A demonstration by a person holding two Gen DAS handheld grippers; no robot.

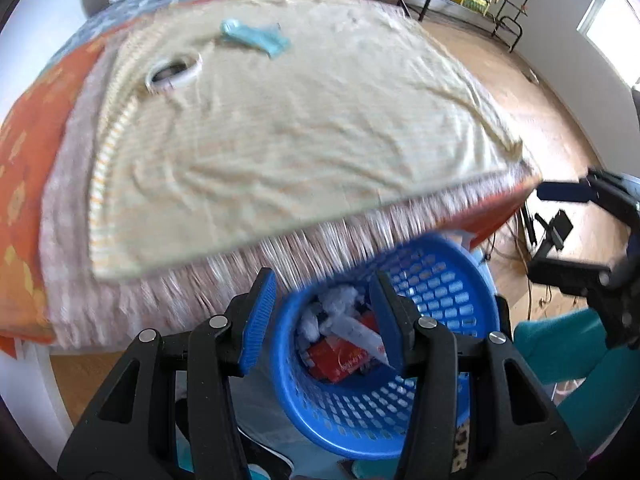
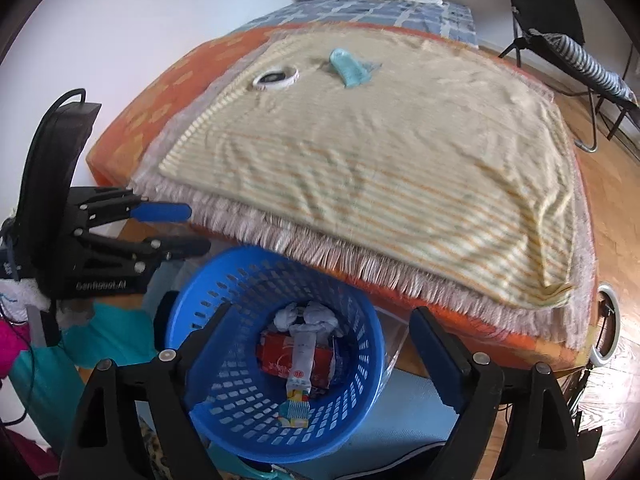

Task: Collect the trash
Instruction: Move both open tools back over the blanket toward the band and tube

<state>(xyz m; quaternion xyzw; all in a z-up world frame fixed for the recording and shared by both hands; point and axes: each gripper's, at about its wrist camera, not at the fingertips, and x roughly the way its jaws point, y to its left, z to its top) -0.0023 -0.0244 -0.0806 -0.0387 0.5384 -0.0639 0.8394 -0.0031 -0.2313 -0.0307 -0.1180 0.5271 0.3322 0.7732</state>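
i'm over the near edge of the bed (image 2: 132, 128), its striped yellow blanket (image 2: 360, 160) nearly bare. the blue mesh basket (image 2: 224, 412) sits just below on the floor, already holding a red packet (image 2: 276, 356) and crumpled tissues (image 2: 304, 318). two bits remain at the far left: a teal wrapper (image 2: 352, 67) and a white tape roll (image 2: 276, 78). both my left gripper (image 1: 320, 320) and right gripper (image 2: 316, 354) are released and empty. i'd reach far, come down flat and pinch only the wrapper, not the cloth.
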